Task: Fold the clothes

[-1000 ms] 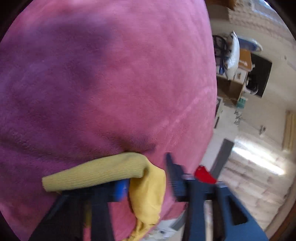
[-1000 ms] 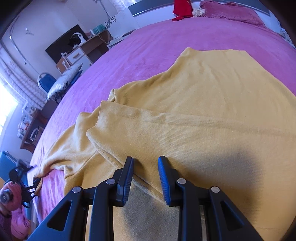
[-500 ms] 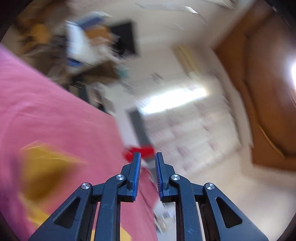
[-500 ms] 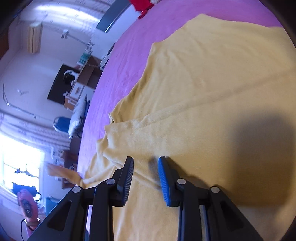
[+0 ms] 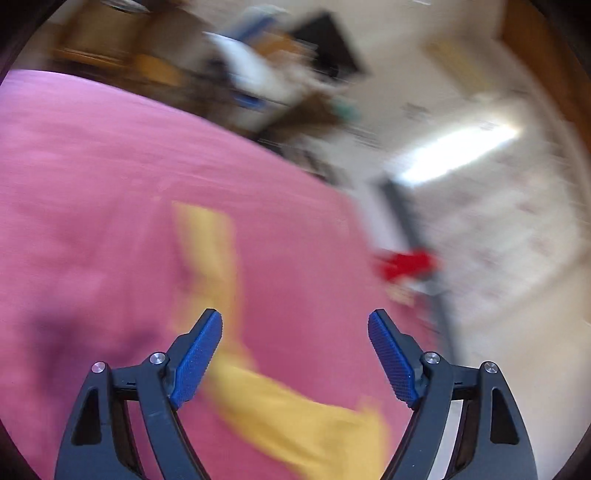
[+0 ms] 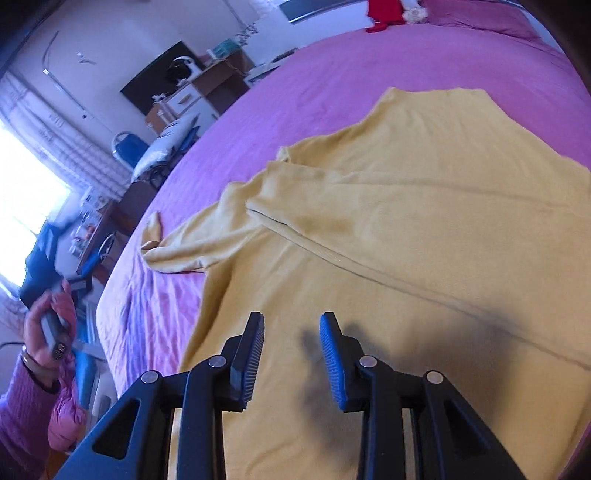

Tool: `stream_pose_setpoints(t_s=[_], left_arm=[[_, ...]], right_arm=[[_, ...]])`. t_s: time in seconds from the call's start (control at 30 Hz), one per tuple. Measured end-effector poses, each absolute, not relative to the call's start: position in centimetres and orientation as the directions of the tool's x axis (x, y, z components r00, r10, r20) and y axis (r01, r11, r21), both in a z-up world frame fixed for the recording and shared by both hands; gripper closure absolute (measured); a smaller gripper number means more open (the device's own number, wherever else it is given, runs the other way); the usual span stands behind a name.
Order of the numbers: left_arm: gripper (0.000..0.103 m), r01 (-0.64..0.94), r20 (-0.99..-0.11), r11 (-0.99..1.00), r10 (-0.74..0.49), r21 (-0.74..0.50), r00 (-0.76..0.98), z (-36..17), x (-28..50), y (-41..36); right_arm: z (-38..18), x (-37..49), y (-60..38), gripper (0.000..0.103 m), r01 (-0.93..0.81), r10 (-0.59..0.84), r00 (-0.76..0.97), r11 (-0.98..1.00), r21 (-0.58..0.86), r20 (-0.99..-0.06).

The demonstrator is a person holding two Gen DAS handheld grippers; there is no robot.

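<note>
Opened wide since half a second ago: left gripper (image 5: 295, 354), empty | yellow sweater (image 6: 406, 236) flat on pink bed (image 6: 332, 66) | right gripper (image 6: 291, 354) parted, empty | sleeve (image 5: 210, 251) running near-to-far between left jaws.

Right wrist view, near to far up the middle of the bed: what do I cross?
Right gripper, open → yellow sweater, with one sleeve folded across it → bare purple bedspread → red garment at the far edge.
</note>
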State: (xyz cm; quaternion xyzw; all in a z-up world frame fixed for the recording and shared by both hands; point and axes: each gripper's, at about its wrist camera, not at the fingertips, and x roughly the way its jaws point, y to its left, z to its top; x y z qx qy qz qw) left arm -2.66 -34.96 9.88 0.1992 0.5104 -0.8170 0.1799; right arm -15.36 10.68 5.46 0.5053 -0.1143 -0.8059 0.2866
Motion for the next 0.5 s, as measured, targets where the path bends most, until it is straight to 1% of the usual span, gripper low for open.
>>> stream_pose_setpoints(t_s=[0.07, 0.17, 0.2, 0.27, 0.37, 0.4, 0.43, 0.47, 0.5], left_arm=[[0.021, 0.563, -0.593, -0.467, -0.098, -0.682, -0.799, 8.6, -3.2, -35.6], [0.021, 0.560, -0.662, -0.588, -0.053, -0.584, -0.747, 7.7, -6.3, -34.1], [0.021, 0.558, -0.672, -0.607, -0.053, -0.566, -0.738, 7.7, -7.6, -33.9], [0.021, 0.556, -0.687, -0.638, -0.057, -0.533, -0.724, 7.7, -10.2, -33.6], [0.021, 0.600, -0.743, -0.667, -0.103, -0.442, -0.662, 7.8, -14.1, -33.4], [0.021, 0.635, -0.794, -0.682, -0.130, -0.363, -0.594, 7.7, -15.3, -33.8], [0.021, 0.646, -0.831, -0.696, -0.127, -0.315, -0.542, 7.2, -16.5, -33.9], [0.021, 0.650, -0.862, -0.709, -0.120, -0.273, -0.493, 6.6, -17.6, -34.0], [0.022, 0.655, -0.871, -0.708, -0.119, -0.262, -0.477, 6.1, -18.0, -33.9]], right_arm=[[5.3, -15.7, 11.2, 0.071, 0.321, -0.538, -0.361, -0.838, 0.441, -0.762], [5.6, -17.1, 11.8, 0.071, 0.298, -0.479, -0.406, -0.874, 0.383, -0.778], [5.6, -17.6, 12.0, 0.071, 0.290, -0.459, -0.421, -0.885, 0.363, -0.782], [4.9, -18.7, 12.6, 0.071, 0.252, -0.468, -0.394, -0.883, 0.397, -0.791], [4.0, -19.2, 13.3, 0.071, 0.208, -0.482, -0.373, -0.876, 0.435, -0.793], [3.7, -19.1, 13.4, 0.071, 0.203, -0.488, -0.369, -0.873, 0.444, -0.791], [3.4, -19.1, 13.5, 0.071, 0.198, -0.494, -0.365, -0.870, 0.452, -0.789], [3.4, -19.0, 13.5, 0.071, 0.201, -0.495, -0.365, -0.869, 0.452, -0.788], [3.3, -19.0, 13.5, 0.071, 0.205, -0.496, -0.366, -0.868, 0.452, -0.787]])
